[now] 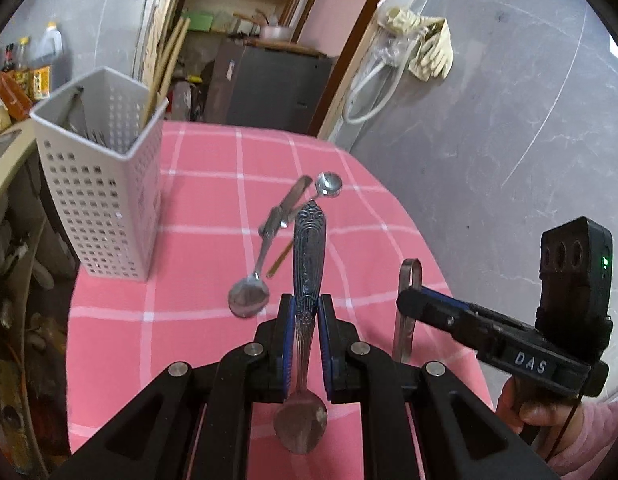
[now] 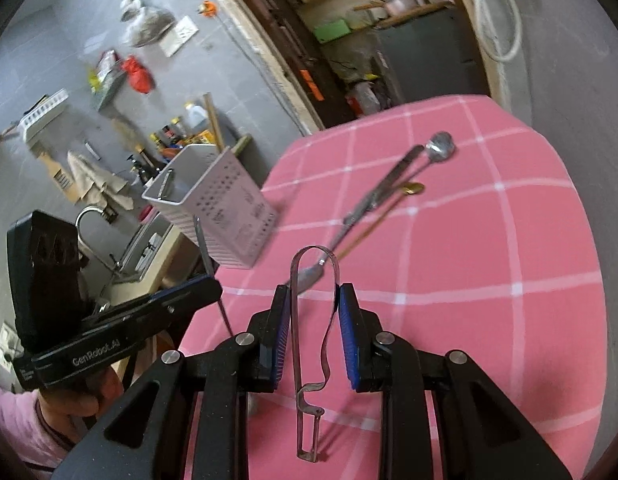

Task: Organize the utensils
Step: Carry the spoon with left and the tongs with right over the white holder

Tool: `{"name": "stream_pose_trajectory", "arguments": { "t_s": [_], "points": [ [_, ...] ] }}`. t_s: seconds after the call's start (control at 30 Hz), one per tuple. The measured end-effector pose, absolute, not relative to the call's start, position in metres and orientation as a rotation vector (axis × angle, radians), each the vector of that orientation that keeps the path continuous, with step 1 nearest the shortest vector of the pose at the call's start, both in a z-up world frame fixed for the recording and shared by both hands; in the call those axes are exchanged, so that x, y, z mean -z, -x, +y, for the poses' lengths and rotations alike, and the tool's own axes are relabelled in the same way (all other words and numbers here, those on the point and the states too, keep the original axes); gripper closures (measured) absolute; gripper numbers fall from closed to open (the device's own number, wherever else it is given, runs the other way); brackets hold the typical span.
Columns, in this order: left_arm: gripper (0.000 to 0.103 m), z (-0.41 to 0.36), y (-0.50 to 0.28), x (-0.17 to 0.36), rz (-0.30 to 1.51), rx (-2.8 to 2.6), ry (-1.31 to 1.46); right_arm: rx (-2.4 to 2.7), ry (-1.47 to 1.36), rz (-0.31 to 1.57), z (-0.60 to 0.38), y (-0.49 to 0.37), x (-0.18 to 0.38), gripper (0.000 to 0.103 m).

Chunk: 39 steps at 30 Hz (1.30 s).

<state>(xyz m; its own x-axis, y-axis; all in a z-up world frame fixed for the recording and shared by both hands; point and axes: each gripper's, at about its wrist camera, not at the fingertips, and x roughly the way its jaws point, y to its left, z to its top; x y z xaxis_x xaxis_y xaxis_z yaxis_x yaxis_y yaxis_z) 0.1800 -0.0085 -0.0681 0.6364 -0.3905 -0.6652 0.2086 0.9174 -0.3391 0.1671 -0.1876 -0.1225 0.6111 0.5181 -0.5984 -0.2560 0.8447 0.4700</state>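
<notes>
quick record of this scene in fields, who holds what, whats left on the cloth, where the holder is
left gripper: shut on ornate-handled spoon, bowl end toward the camera
right gripper: shut on metal peeler, loop end forward
white utensil holder: upright at the cloth's far left, already holding utensils
pink checked tablecloth: a small heap of spoons and other cutlery remains

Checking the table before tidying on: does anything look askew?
Yes: a knife, two spoons and a thin gold-tipped utensil lie crossed in a loose pile on the pink cloth, outside the white holder.
</notes>
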Motion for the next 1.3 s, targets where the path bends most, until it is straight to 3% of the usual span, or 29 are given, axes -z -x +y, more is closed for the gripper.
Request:
{"name": "stream_pose_trajectory", "arguments": {
  "t_s": [0.2, 0.3, 0.87, 1.3],
  "points": [
    [0.092, 0.002, -0.182, 0.053, 0.754, 0.319, 0.220, -0.463, -0.314, 0.736, -0.179, -0.165, 0.102, 0.081],
    [0.101, 0.007, -0.185, 0.045, 0.726, 0.298, 0.221, -0.468, -0.294, 0.700, -0.177, -0.166, 0.087, 0.081],
    [0.101, 0.028, -0.190, 0.032, 0.682, 0.239, 0.230, -0.506, -0.284, 0.661, -0.165, -0.177, 0.066, 0.081],
    [0.101, 0.063, -0.179, -0.056, 0.566, 0.147, 0.159, -0.589, -0.343, 0.374, -0.157, -0.216, -0.015, 0.081]
  ]
}}
